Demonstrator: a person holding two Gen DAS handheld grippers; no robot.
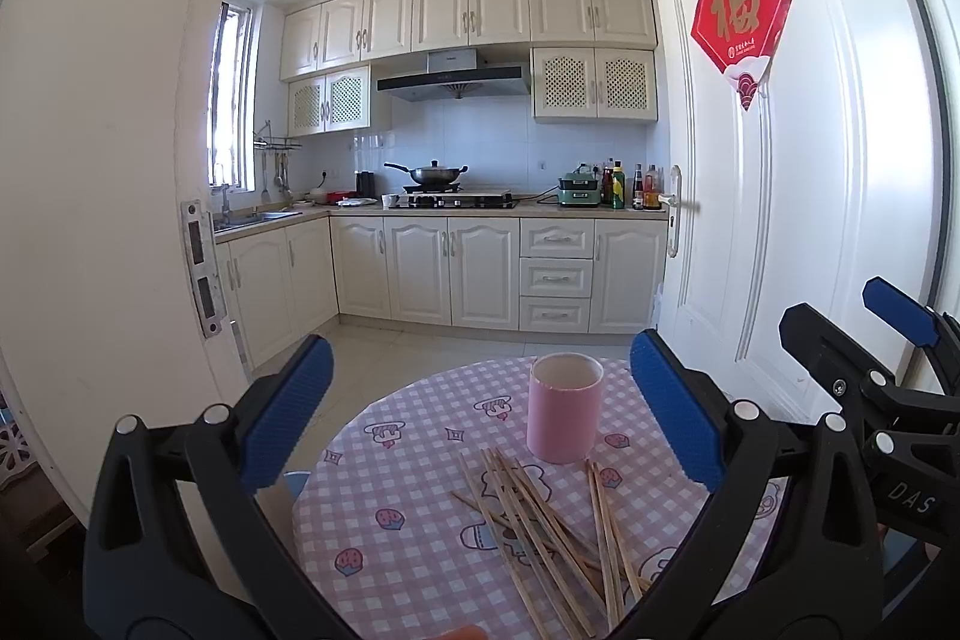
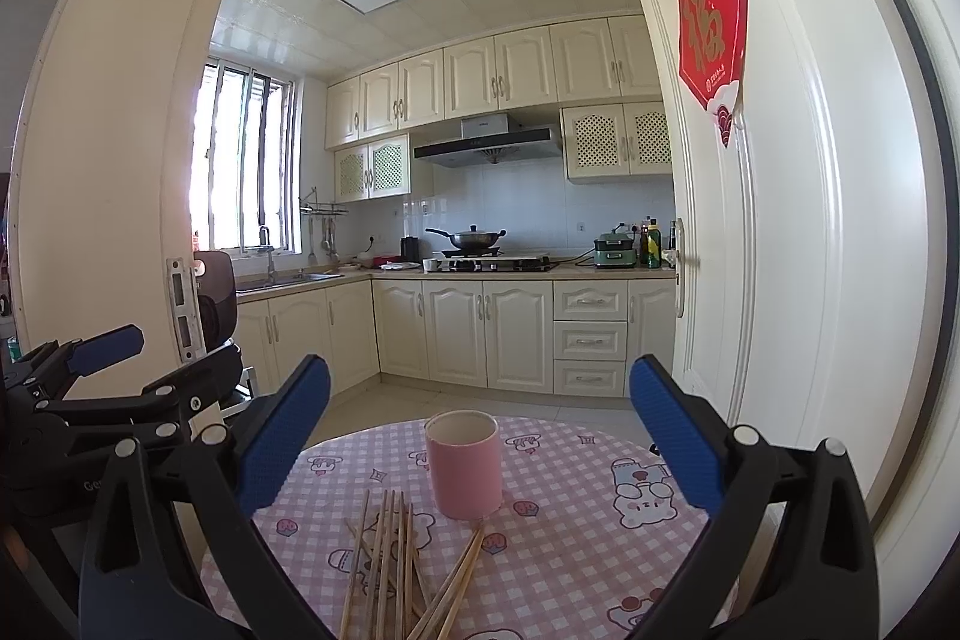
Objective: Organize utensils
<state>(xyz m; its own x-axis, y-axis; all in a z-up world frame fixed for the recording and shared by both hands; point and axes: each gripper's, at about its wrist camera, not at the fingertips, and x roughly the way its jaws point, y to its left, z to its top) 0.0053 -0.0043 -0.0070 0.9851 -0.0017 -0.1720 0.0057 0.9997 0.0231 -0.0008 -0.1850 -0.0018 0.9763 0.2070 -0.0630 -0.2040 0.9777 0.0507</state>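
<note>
The round table [image 1: 420,550], covered in a pink checked cloth, carries all the work items; the kitchen beyond plays no part. An upright pink cup [image 1: 564,407], open at the top, stands near the middle of the table and is judged to be the receptacle. Just in front of it lies a loose pile of wooden chopsticks [image 1: 540,526], crossed over one another, with a small separate group to one side; the nearest tips lie close to the cup base, though contact cannot be confirmed. The left gripper [image 1: 480,412] and the right gripper [image 2: 480,430] are both raised above the table with jaws spread wide and nothing between them. For the step in hand, select a stick on top of the pile, not a buried one. Close the pads across its mid-length so that it does not pivot. Keep the other gripper clear of the cup to avoid tipping it.
</note>
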